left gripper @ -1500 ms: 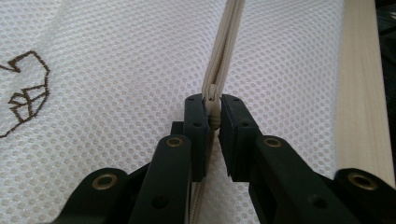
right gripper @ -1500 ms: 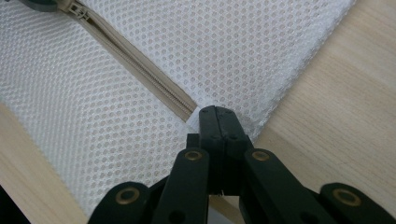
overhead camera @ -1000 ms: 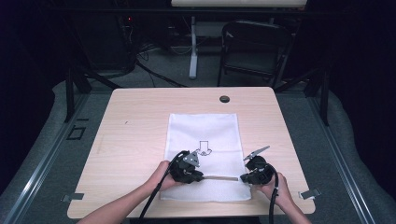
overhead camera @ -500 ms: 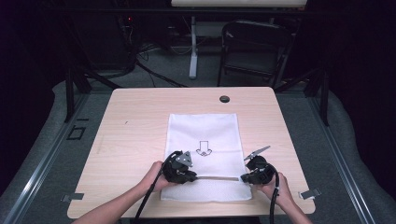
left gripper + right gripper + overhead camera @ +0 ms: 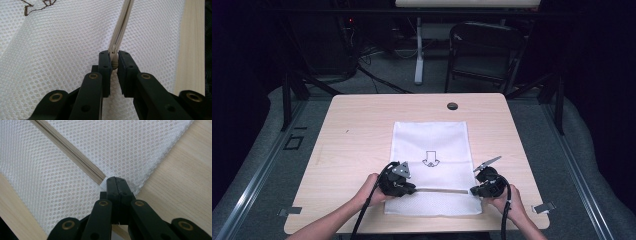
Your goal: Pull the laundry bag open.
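Both forearms come in from the near edge; the left gripper (image 5: 398,181) lies low over the near left part of one white mesh bag (image 5: 432,150), its jaws pinched on the zipper pull (image 5: 114,61); the right gripper (image 5: 486,184) rests at the bag's near right edge, its jaws fully closed on the end of the beige zipper (image 5: 447,190); the zipper runs straight between the two grippers. The bag lies flat in the middle of the light wooden surface (image 5: 357,130), with a small dark arrow print (image 5: 429,159) on it; one black round cap (image 5: 452,105) sits near the far edge. Behind, in the dark room, stands one folding chair (image 5: 484,50).
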The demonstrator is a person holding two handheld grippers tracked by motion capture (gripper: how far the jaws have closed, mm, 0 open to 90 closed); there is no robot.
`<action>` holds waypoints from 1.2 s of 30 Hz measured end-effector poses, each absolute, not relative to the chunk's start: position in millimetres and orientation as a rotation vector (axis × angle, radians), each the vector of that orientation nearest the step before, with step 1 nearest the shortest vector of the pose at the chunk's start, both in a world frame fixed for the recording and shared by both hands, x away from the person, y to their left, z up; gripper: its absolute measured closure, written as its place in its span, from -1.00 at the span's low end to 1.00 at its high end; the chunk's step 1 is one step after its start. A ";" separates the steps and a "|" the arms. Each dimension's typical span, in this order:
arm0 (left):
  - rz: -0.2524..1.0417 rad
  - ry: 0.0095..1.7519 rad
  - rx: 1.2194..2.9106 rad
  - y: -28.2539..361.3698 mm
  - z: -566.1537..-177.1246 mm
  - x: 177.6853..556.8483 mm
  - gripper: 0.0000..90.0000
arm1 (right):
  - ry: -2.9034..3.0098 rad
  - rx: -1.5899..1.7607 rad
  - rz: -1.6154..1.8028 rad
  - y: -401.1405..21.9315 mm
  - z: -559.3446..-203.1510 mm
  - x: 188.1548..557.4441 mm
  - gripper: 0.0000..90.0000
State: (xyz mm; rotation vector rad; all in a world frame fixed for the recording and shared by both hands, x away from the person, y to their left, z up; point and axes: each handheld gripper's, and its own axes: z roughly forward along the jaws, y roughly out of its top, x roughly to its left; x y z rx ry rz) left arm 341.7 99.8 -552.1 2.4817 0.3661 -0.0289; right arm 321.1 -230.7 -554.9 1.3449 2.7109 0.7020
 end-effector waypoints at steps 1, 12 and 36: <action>-0.033 0.367 2.481 100.1 -552.0 341.7 0.81 | 2.715 1.342 0.697 -230.9 -554.6 321.1 1.00; -0.024 0.360 2.480 107.7 -549.8 338.9 0.81 | 2.692 1.357 0.708 -231.3 -555.6 320.0 1.00; -0.018 0.370 2.476 125.2 -549.3 335.7 0.81 | 2.684 1.355 0.700 -231.3 -555.5 319.0 1.00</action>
